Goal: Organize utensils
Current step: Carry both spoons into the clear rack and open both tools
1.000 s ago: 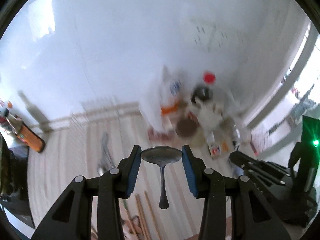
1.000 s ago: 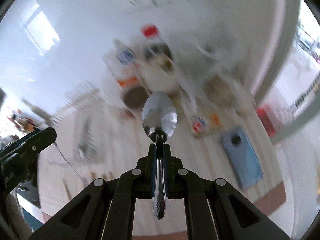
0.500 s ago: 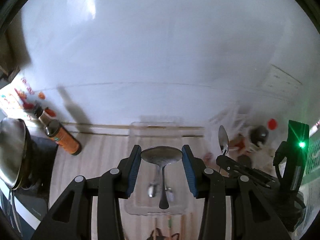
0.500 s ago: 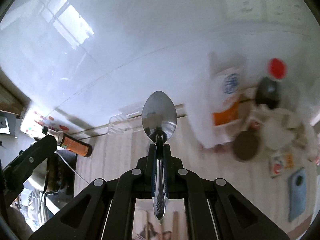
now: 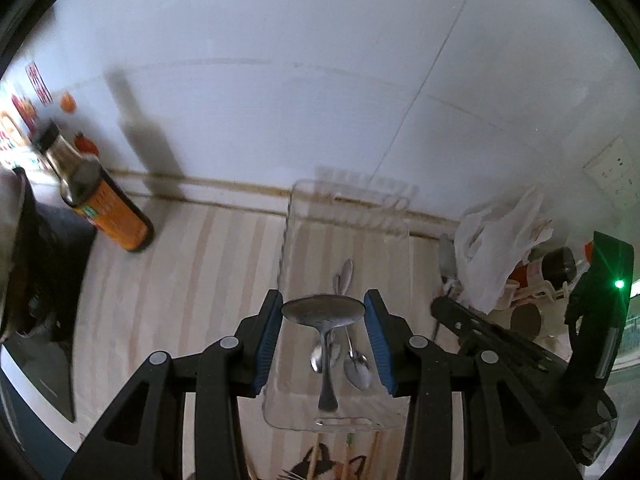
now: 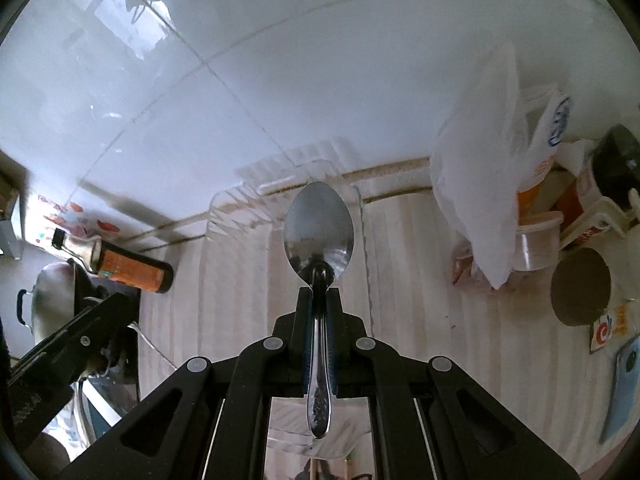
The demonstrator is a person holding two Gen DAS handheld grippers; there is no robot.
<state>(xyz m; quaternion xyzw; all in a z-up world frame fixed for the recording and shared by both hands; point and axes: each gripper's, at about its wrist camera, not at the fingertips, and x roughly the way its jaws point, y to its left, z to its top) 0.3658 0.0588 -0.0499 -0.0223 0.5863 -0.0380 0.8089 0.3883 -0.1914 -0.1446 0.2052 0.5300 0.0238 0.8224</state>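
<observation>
My left gripper (image 5: 324, 312) is shut on the bowl of a metal spoon (image 5: 323, 311), its handle hanging down, above a clear plastic tray (image 5: 408, 256) on the striped counter. A few spoons (image 5: 357, 369) lie inside the tray. My right gripper (image 6: 319, 292) is shut on the handle of a second metal spoon (image 6: 319, 232), bowl pointing forward, over the same tray (image 6: 224, 220). The right gripper also shows at the right of the left wrist view (image 5: 452, 308).
A dark sauce bottle with an orange label (image 5: 102, 200) stands at the left by the white wall. A white plastic bag (image 6: 480, 184), tubs and a brown lid (image 6: 580, 286) crowd the right. A black stove and pot (image 6: 52, 300) sit at far left.
Both grippers have swung left from the cluttered bags and jars to above the clear tray, and closer to it. Each still holds its spoon.
</observation>
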